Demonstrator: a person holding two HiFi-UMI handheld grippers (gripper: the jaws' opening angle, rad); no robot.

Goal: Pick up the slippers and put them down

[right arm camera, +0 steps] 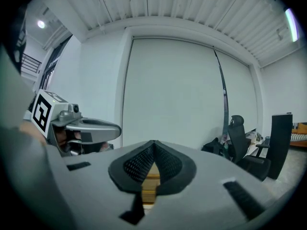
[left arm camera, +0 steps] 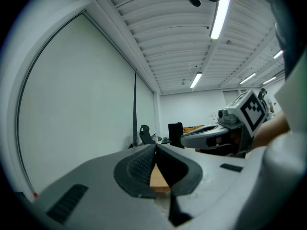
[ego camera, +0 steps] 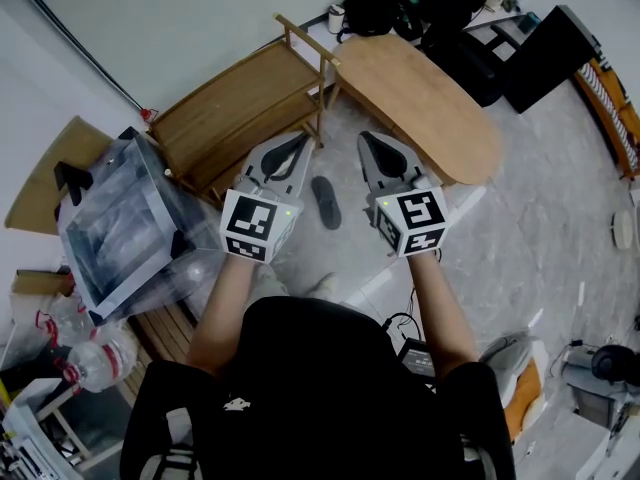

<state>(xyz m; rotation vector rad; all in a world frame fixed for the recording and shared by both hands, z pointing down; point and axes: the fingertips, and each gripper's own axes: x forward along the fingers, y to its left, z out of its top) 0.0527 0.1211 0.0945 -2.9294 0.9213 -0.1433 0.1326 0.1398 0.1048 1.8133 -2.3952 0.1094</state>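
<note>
Clearly, the left gripper (ego camera: 298,146) and the right gripper (ego camera: 374,146) both have jaws pressed together on nothing, while one dark slipper (ego camera: 325,202) lies on the floor (ego camera: 520,228) below them, near the wooden rack (ego camera: 230,108). If they descend unopened, I think they only push it away or knock the rack.

Wooden two-tier rack (ego camera: 235,108) stands far left, its end just beside an oval wooden tabletop (ego camera: 425,103) to the right. Clear plastic storage box (ego camera: 115,233) sits left, with plastic bottles (ego camera: 90,363) nearer. Black bags (ego camera: 385,6) and a white cup (ego camera: 336,16) lie farthest. Floor (ego camera: 520,238) is grey and speckled.
</note>
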